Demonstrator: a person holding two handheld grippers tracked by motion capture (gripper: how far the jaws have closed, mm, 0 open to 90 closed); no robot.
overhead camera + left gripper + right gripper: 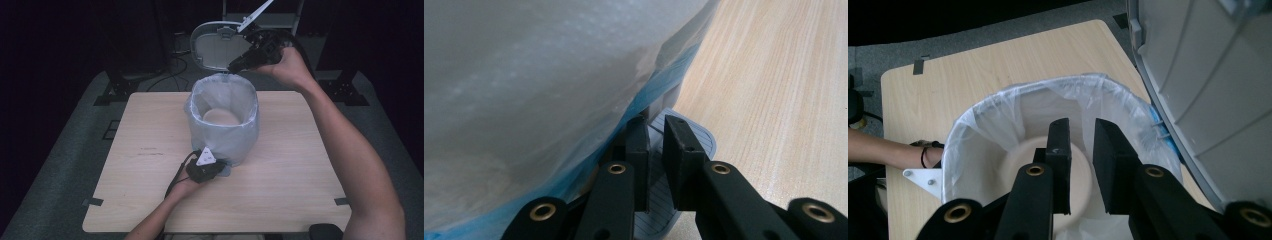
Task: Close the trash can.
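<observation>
My left hand-held gripper (pixel 212 167) sits low on the surface (pixel 150 200), right at the foot of the bin (pixel 223 120). Its jaws are almost closed on the bin's grey foot pedal (pixel 694 135), a flat ribbed piece that sticks out at the bottom. In the left gripper view the pedal runs between the two black jaws and I cannot tell if the pads press it. The blue edge of the bag (pixel 524 100) hangs down just beside that gripper.

The bin stands near the middle of the surface, a bit closer to the far edge. It has a thin see-through bag inside, folded over its rim. The lid (pixel 217 46) is tipped up behind it, past the far edge.

My right hand-held gripper (pixel 234 68) is up in the air over the far rim of the bin, just beside the open lid. Its jaws stand a small way apart and there is nothing between them. In the right gripper view I look down into the bag (pixel 1013 115), and the lid (pixel 1208 90) is close on one side.

There is lots of bare wood to the left edge, the right edge and the near edge. Both near corners are free.
</observation>
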